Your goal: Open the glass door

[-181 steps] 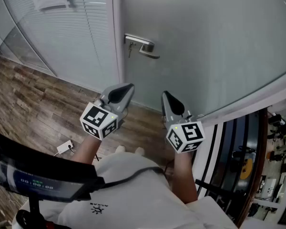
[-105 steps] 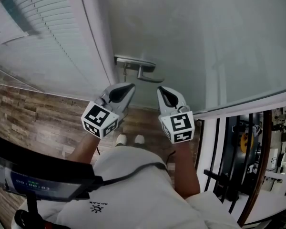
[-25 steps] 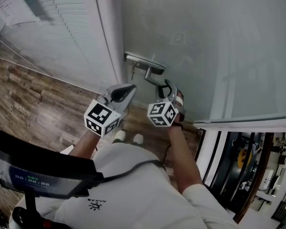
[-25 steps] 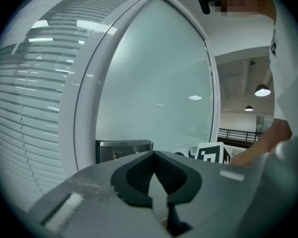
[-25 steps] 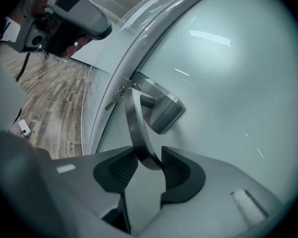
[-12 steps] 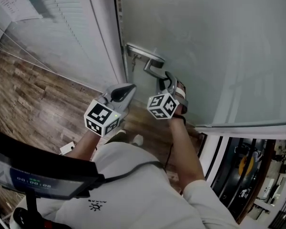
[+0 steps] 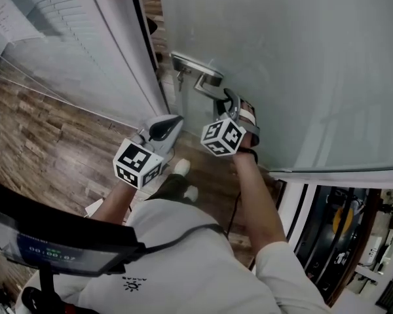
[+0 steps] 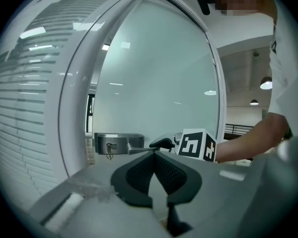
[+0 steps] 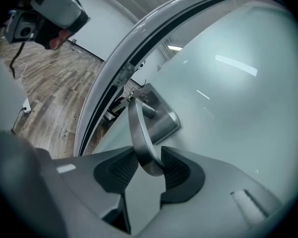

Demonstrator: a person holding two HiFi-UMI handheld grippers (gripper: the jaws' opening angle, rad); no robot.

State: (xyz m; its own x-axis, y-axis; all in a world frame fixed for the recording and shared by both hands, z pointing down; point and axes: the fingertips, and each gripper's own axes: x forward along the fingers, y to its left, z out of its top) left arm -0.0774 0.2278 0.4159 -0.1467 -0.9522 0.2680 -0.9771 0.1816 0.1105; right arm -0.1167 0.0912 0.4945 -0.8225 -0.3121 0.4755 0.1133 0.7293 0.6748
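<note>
The right gripper (image 9: 149,165) is clamped on the free end of the metal door handle (image 9: 138,128); its jaws stand partly apart with the lever between them, and both dark pads press against the lever's sides. The handle runs from a steel plate (image 7: 185,63) at the near edge of the frosted glass door (image 7: 288,57); a small key (image 7: 179,78) hangs below that plate. The door stands slightly ajar; in the head view a narrow dark gap shows between its handle edge and the white frame (image 7: 121,51), and a strip of floor can be seen through it. To the left of the frame, a glass panel has white blinds (image 7: 49,41) behind it.

The left gripper (image 8: 154,155) hangs just left of the right one, below the handle and clear of it; its jaws are closed together at the tips and hold nothing. It points toward the door, with the plate and key ahead of it. The wooden floor (image 7: 39,149) lies under both arms; the person's pale shoes (image 7: 181,167) stand close to the door's foot.
</note>
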